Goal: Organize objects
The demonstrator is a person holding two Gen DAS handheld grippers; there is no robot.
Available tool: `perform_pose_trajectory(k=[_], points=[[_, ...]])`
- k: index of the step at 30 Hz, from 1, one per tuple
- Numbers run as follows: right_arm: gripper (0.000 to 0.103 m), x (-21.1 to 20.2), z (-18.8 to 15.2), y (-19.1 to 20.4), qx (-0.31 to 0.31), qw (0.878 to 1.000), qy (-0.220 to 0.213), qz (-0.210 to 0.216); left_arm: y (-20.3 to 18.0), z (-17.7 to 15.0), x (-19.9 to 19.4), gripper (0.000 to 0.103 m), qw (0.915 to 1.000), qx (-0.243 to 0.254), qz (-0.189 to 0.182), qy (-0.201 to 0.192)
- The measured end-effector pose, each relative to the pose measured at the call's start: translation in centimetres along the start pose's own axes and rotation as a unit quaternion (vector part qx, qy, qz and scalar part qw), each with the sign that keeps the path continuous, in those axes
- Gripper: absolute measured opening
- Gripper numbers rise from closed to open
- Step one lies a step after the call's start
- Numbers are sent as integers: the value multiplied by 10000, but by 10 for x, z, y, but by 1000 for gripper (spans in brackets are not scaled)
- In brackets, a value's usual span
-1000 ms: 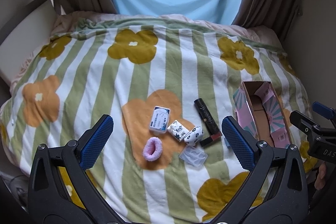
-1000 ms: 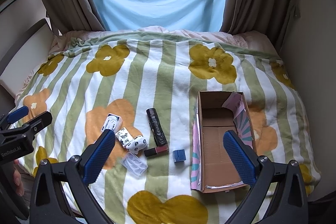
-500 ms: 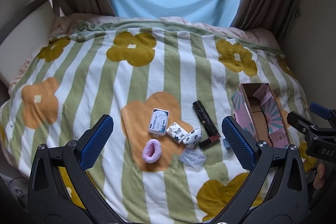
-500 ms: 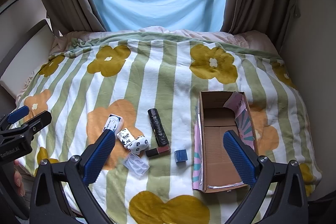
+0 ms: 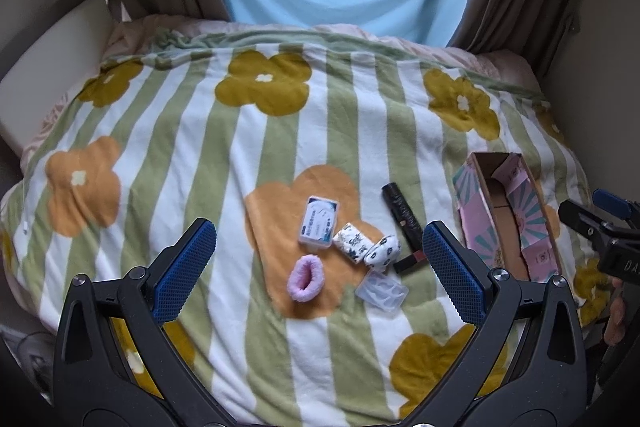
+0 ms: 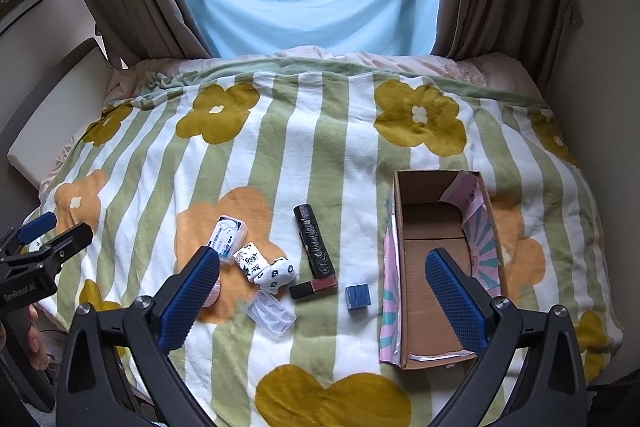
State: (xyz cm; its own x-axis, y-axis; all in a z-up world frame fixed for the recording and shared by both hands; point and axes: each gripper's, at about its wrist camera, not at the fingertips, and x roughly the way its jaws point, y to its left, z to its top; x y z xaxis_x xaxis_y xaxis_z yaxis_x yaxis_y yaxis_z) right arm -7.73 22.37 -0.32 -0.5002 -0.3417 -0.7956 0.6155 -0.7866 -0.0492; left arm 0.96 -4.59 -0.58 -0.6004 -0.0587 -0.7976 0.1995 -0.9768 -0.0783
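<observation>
While both grippers are being held above the blanket's [image 6: 320, 131] near edge, left gripper [image 5: 316, 263] and right gripper [image 6: 320, 287] fingers spread and empty, small items are lying clustered left of the cardboard box [image 6: 434, 355]; blue cube [image 6: 357, 297] nearest. Judged best: cube being approached squarely, pinched on flat faces, carried over the box rim
</observation>
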Motion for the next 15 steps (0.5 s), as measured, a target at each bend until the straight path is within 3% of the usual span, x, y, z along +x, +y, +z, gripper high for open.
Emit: perform_pose_trajectory(k=[6,15], points=[[103,22,-6,13,-168,9996,107,185,14,-18,21,102,9996,44,-17,291],[103,93,-34,37,-567,9965,481,389,29,-56,85,102,9955,597,-77,727]])
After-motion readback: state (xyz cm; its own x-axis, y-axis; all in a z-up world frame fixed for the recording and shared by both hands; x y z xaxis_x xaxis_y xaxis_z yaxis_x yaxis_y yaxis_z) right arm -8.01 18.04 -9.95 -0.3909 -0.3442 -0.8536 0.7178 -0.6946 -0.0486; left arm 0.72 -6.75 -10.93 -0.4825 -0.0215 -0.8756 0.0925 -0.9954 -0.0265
